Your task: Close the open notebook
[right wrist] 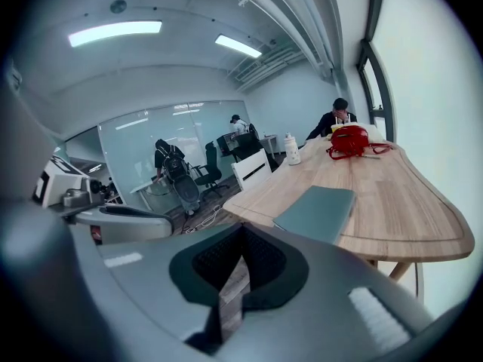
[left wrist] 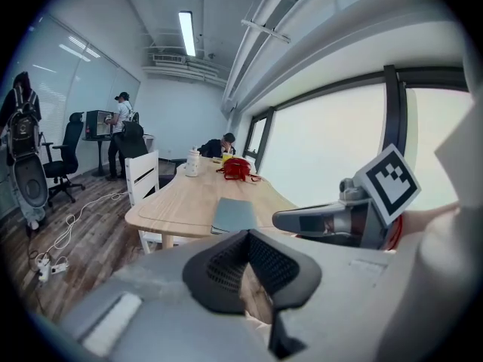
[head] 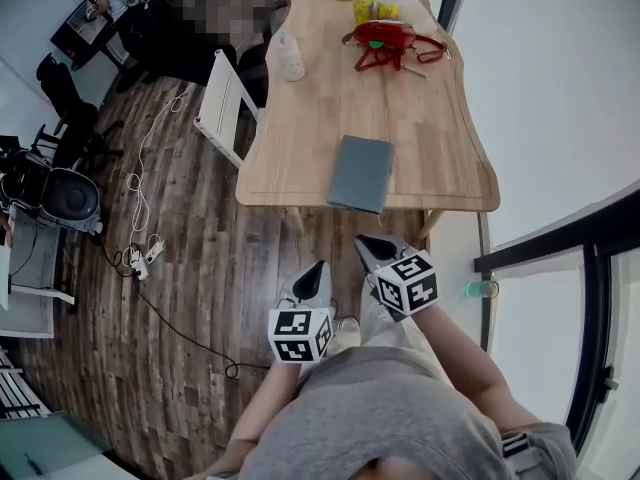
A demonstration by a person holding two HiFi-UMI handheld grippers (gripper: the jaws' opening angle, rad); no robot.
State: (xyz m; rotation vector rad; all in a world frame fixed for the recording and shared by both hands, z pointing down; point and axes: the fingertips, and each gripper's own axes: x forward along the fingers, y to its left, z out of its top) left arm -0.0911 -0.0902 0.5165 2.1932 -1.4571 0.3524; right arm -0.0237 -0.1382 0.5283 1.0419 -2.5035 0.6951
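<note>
A grey-green notebook (head: 361,173) lies shut and flat at the near edge of the wooden table (head: 430,138), slightly overhanging it. It also shows as the notebook (left wrist: 234,215) in the left gripper view and the notebook (right wrist: 317,212) in the right gripper view. Both grippers hang in front of the table, close to the person's body and well short of the notebook. My left gripper (head: 321,265) (left wrist: 247,234) has its jaws together with nothing in them. My right gripper (head: 362,240) (right wrist: 241,228) is shut and empty too, a little nearer the table edge.
Farther along the table lie a red bag (head: 383,40), a white bottle (head: 289,58) and yellow items (head: 372,8). A white chair (head: 225,93) stands at its left side. Cables and a power strip (head: 145,258) lie on the wood floor. People are at the far end. Windows run along the right.
</note>
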